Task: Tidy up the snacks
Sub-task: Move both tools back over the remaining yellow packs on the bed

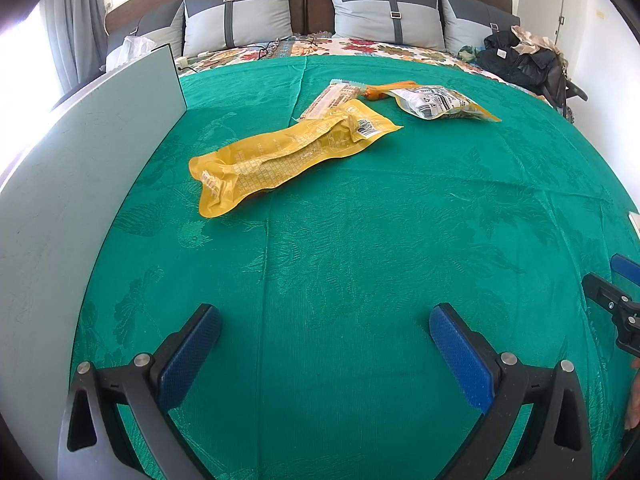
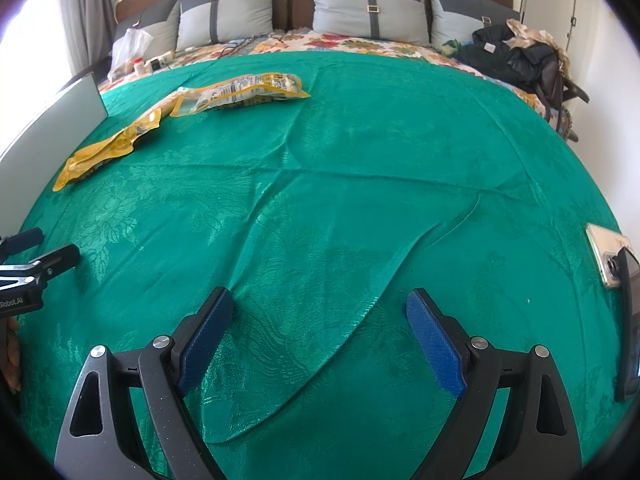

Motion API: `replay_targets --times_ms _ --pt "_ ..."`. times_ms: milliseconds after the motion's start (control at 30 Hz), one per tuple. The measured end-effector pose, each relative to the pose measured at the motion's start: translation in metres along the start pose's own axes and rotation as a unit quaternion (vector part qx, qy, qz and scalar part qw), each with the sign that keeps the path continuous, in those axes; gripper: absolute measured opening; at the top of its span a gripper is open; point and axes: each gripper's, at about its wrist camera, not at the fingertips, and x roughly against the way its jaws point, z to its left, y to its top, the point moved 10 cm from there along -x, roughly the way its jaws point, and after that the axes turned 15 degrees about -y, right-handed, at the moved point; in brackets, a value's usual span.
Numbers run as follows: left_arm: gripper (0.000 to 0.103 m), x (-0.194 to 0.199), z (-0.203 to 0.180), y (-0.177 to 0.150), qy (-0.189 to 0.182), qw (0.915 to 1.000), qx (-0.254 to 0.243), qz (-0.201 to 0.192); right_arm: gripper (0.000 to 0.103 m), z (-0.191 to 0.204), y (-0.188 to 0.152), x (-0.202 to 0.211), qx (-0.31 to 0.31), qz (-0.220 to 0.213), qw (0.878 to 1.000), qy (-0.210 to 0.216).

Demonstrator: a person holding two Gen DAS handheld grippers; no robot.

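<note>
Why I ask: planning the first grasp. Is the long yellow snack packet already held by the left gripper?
No: the long yellow snack packet lies on the green cloth, ahead of the open, empty left gripper.

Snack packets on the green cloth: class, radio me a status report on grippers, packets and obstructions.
Left gripper open, empty; right gripper open, empty. Long yellow packet and clear barcode packet untouched, far ahead on green cloth. Nothing between; phone off right.
</note>
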Motion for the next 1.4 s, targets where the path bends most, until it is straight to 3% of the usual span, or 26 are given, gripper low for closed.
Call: replay_targets --times_ms 833,967,1133,1333,1400 --pt "0.103 0.001 -0.002 -0.001 -0.004 1.0000 -0.004 0.003 0.092 -0.001 0.000 0.001 0.000 0.001 1.000 0.000" --pt "0.103 0.008 -0.006 -0.011 -0.026 0.9986 -0.026 0.038 0.092 -0.001 0.000 0.001 0.000 0.001 1.000 0.000" --pt "0.103 0.014 -0.001 -0.020 -0.040 0.9888 -0.043 0.137 0.092 -0.001 0.000 0.001 0.000 0.001 1.000 0.000" --pt "0.103 0.021 0.017 0.044 -0.017 0.9909 -0.060 0.119 0.092 -0.001 0.000 0.001 0.000 0.001 1.000 0.000" --pt "0.103 0.006 0.018 0.063 -0.003 0.9854 -0.094 0.142 0.092 -0.001 0.000 0.001 0.000 0.001 1.000 0.000"
